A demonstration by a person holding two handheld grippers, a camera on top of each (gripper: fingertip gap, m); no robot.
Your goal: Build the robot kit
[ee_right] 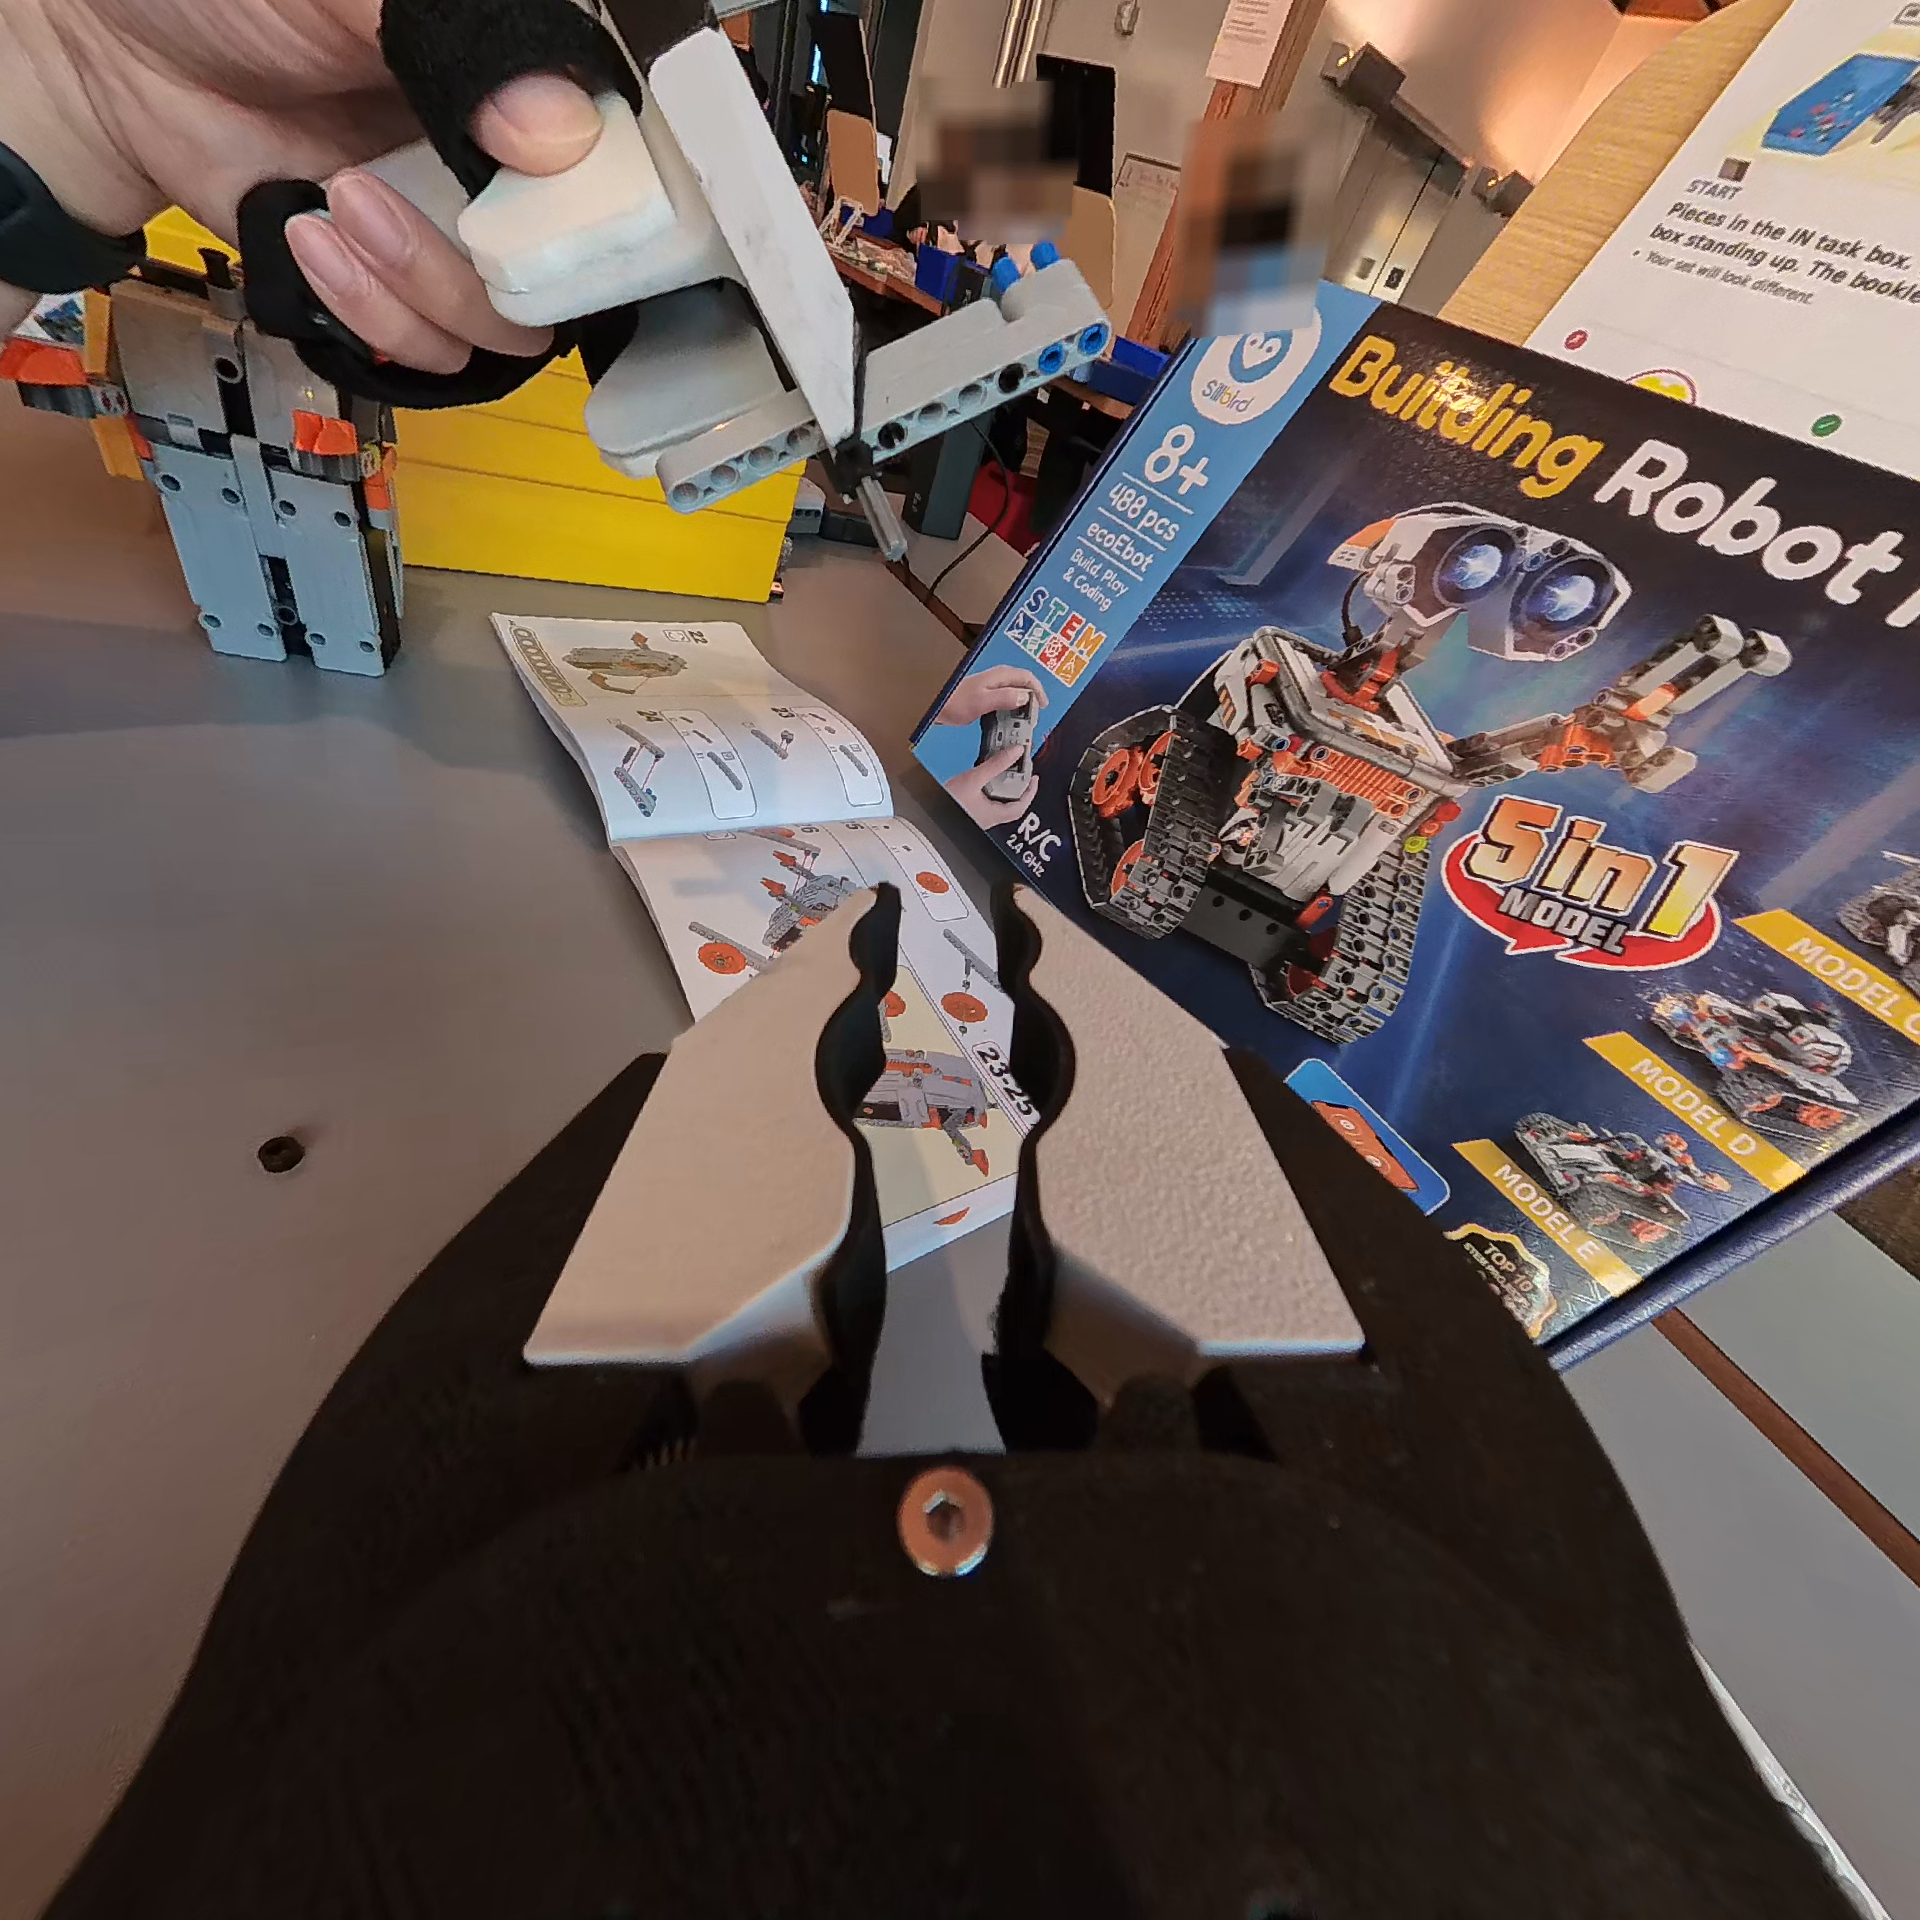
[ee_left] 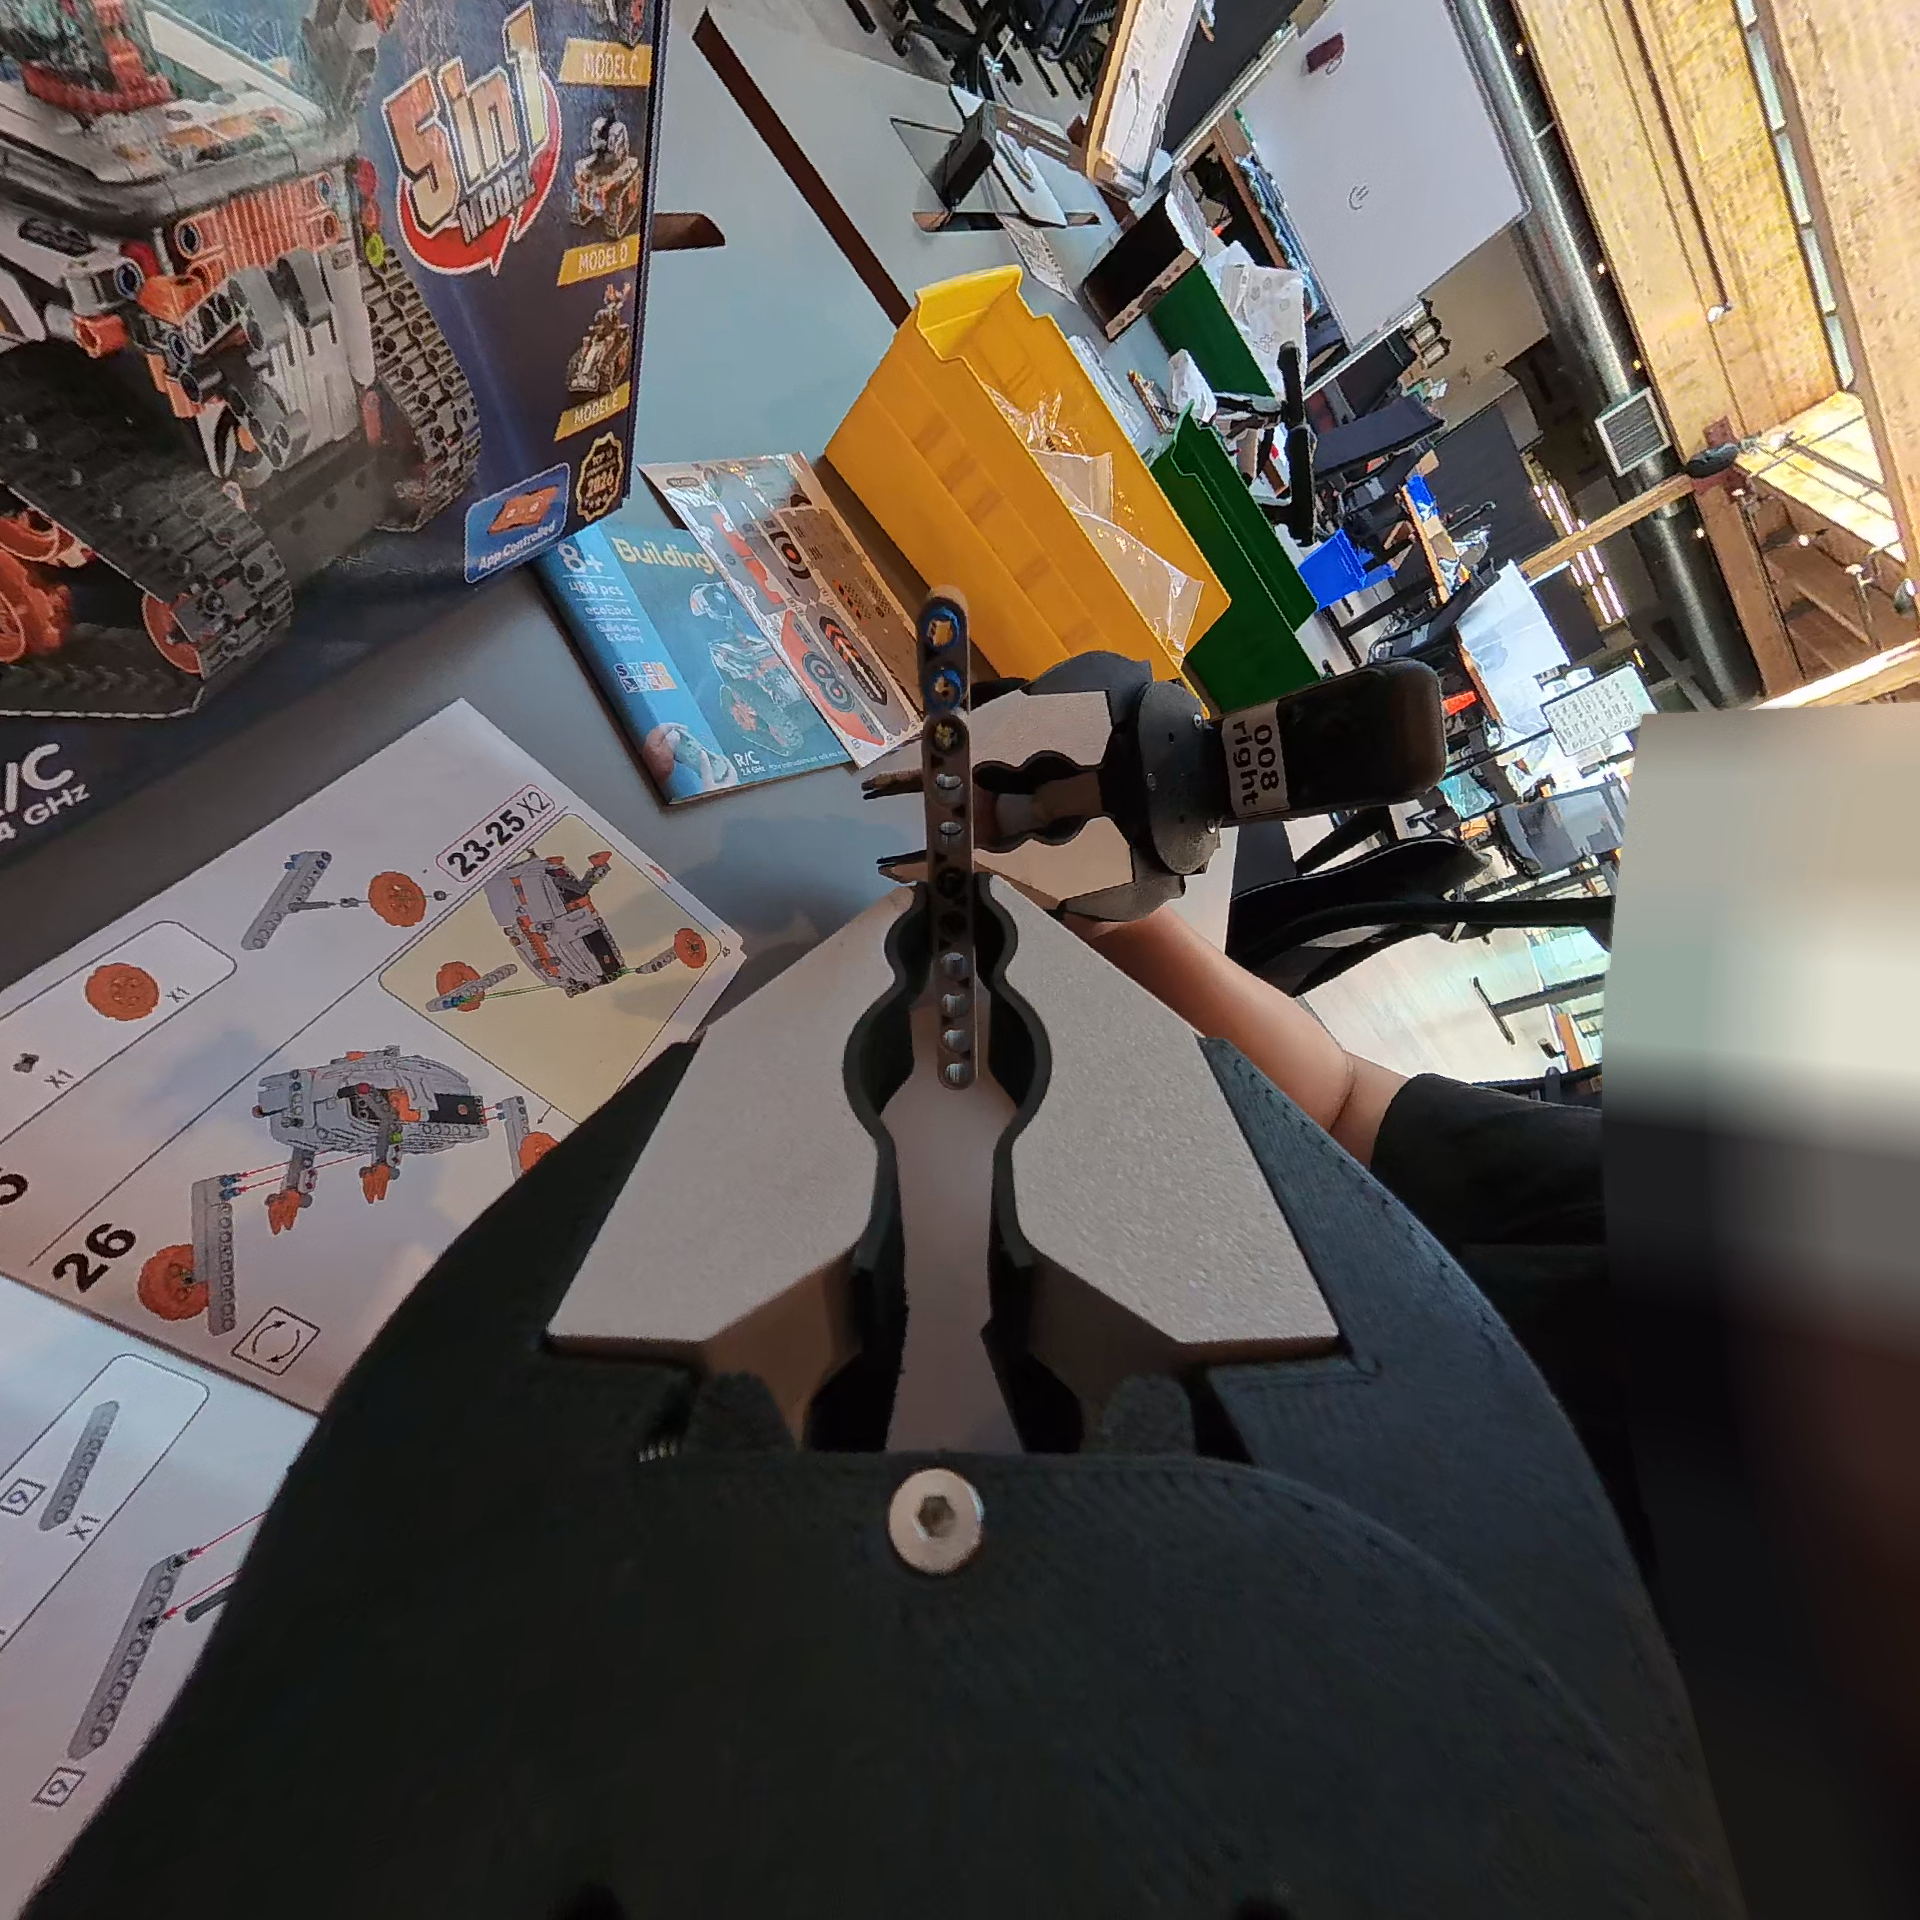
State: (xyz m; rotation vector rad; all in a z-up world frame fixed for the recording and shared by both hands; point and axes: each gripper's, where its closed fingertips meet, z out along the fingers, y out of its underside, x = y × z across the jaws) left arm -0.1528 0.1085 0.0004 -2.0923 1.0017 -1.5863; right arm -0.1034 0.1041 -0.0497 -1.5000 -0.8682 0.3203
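My left gripper (ee_left: 948, 904) is shut on a long grey perforated beam (ee_left: 951, 821) that stands up out of the jaws, with blue pins (ee_left: 943, 655) at its far end. My right gripper (ee_right: 945, 904) is open and empty above the open instruction booklet (ee_right: 727, 727). In the left wrist view the right gripper (ee_left: 891, 826) sits just behind the beam's middle, tips apart. In the right wrist view a hand holds the left gripper (ee_right: 831, 416) at upper left, with the beam (ee_right: 935, 395) pointing right. A small dark pin (ee_right: 868, 478) hangs from the beam.
A partly built grey and orange model (ee_right: 270, 468) stands on the grey table (ee_right: 260, 935) beside a yellow bin (ee_right: 582, 499). The big toy box (ee_right: 1455, 779) lies at right. The left wrist view shows the yellow bin (ee_left: 997, 488), a green bin (ee_left: 1236, 582) and a sticker sheet (ee_left: 821, 613). My hands' fingertips stand some 8 cm from each other.
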